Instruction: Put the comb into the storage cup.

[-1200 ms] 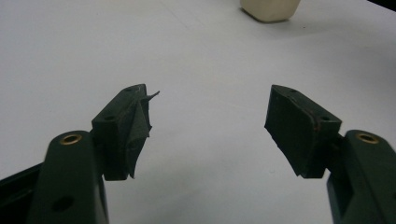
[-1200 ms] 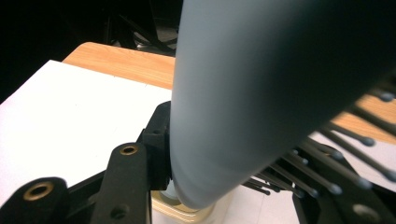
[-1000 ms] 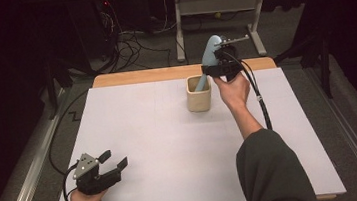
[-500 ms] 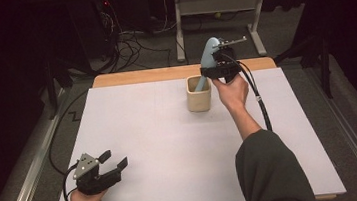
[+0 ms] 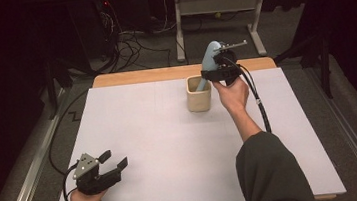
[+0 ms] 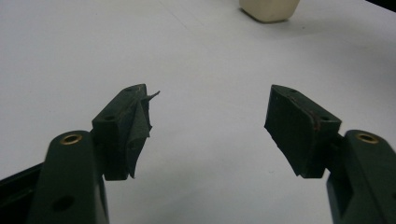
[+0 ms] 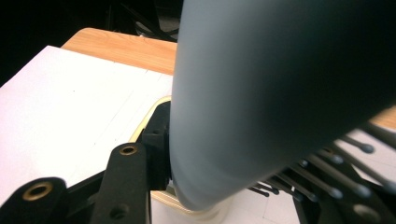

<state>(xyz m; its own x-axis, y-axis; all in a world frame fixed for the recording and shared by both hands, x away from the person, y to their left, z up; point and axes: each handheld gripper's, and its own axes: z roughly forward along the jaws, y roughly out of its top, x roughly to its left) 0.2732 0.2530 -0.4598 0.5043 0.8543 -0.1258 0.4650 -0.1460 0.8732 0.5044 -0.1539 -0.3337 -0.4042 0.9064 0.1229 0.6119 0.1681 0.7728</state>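
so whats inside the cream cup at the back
The handle end of the blue-grey hairbrush goes down into the cup, with the right hand-held gripper shut on the brush above it. The cup's bottom is hidden by its wall.

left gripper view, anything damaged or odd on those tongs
Yes. On the left tongs, the dark pad lining on the left jaw is peeling: a torn flap curls away from the jaw face and sticks out at its tip. The right jaw's pad lies flat, with only a slightly rough edge.
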